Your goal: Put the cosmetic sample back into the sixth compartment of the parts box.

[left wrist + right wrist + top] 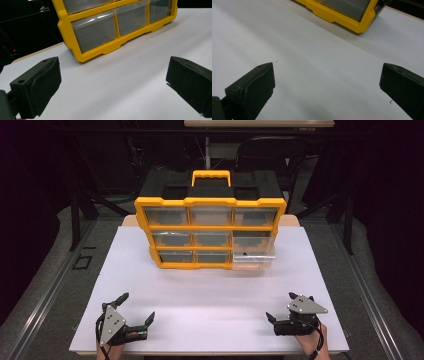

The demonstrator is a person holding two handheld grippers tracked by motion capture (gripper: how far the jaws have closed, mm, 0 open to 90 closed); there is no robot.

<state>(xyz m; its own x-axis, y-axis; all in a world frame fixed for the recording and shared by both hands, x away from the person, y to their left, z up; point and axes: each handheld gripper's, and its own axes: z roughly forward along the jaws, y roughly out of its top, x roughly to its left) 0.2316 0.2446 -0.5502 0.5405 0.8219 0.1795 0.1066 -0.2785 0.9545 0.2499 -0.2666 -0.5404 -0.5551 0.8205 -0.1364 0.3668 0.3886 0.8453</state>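
Both grippers sit at the near edge of the white table (210, 290), well short of the yellow organizer (210, 227). Jaws of the left gripper (134, 309) and the right gripper (282, 307) are spread wide and hold nothing. At the organizer's right side, a clear drawer (253, 254) juts out toward the person, its long axis running across the front. It lies ahead and slightly inward of the right gripper, which looks the nearer one to reach it.
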